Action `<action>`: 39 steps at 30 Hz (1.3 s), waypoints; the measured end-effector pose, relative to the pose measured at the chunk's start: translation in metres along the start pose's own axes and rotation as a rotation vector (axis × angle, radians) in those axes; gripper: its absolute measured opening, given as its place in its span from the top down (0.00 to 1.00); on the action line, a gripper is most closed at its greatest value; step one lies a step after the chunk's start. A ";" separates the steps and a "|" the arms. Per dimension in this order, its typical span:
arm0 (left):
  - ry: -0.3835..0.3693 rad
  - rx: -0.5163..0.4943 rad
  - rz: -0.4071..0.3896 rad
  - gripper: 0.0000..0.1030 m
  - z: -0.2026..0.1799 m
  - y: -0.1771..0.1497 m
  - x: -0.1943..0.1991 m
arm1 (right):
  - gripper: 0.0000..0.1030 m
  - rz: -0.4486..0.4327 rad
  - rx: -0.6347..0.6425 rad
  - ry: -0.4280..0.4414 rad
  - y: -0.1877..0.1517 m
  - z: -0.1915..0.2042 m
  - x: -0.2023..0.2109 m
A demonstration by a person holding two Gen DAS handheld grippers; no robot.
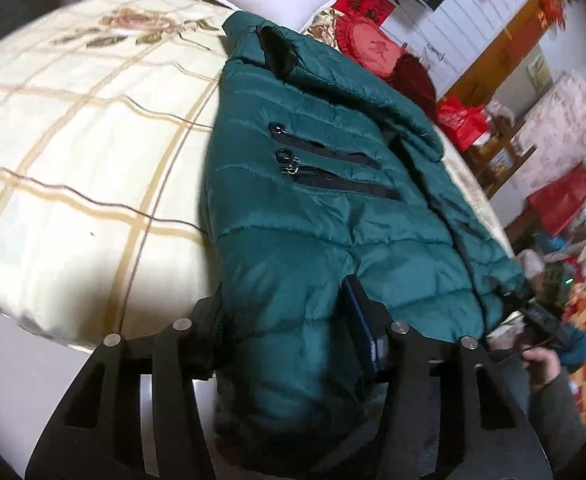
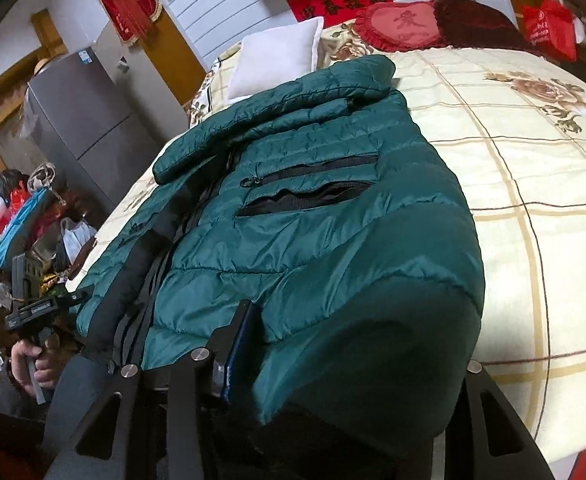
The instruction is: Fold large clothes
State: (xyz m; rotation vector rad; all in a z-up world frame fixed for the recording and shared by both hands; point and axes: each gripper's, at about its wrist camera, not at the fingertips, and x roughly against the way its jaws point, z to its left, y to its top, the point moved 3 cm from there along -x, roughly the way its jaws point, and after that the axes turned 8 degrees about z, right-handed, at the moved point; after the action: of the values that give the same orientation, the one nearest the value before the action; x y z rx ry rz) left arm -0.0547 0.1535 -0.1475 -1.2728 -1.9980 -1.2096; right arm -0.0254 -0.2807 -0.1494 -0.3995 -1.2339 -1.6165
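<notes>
Left gripper low at the near edge of the bed, pointing up along it. Black fingers wide apart, one on each side of the puffy bottom edge of the green jacket. Fat bunch of cloth between them, hanging down toward the camera. Cannot tell if squeezing it or just around it.

Right gripper also low at the bed's edge, at the jacket's other bottom corner. Blue pad of one finger against the cloth, other finger hidden under it. Cannot tell if pinching here either.

Left hand curled round its handle, seen far left from the right wrist camera. Right hand on its handle too, low at the right edge of the left wrist camera's view.

Jacket flat on the bed, front side up, collar far away near the white pillow. Two zip pockets on the chest, lower one gaping open, dark inside.

Beyond the bed, a red heart cushion, a grey fridge, and a blue bag in a messy pile.
</notes>
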 end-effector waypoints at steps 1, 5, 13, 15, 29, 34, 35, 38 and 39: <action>-0.033 0.005 0.003 0.39 0.000 0.003 -0.001 | 0.56 0.001 0.000 -0.005 0.000 0.001 0.000; -0.124 0.029 0.029 0.27 -0.005 0.022 -0.012 | 0.56 0.001 -0.005 -0.022 0.001 0.003 -0.001; -0.100 0.037 0.031 0.44 -0.002 0.014 -0.006 | 0.56 0.002 -0.015 -0.040 0.001 0.004 -0.001; -0.091 0.071 0.027 0.61 0.007 0.017 -0.006 | 0.56 -0.004 -0.023 -0.025 0.001 0.002 -0.001; 0.036 0.001 -0.110 0.87 -0.008 0.034 0.030 | 0.79 -0.139 -0.054 0.071 0.007 0.014 0.040; 0.014 0.075 -0.121 0.87 0.014 0.036 0.043 | 0.79 -0.144 -0.076 0.137 0.002 0.038 0.050; 0.014 0.072 -0.121 0.87 0.016 0.034 0.046 | 0.79 -0.151 -0.083 0.147 -0.002 0.043 0.052; 0.016 0.059 -0.100 0.87 0.020 0.027 0.051 | 0.79 -0.177 -0.118 0.161 -0.019 0.055 0.059; 0.011 0.058 -0.094 0.87 0.021 0.025 0.053 | 0.79 -0.183 -0.125 0.165 -0.022 0.057 0.059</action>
State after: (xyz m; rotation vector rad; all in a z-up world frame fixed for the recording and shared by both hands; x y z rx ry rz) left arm -0.0556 0.2008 -0.1076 -1.1536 -2.0899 -1.1897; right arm -0.0862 -0.2637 -0.0927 -0.2303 -1.0728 -1.8508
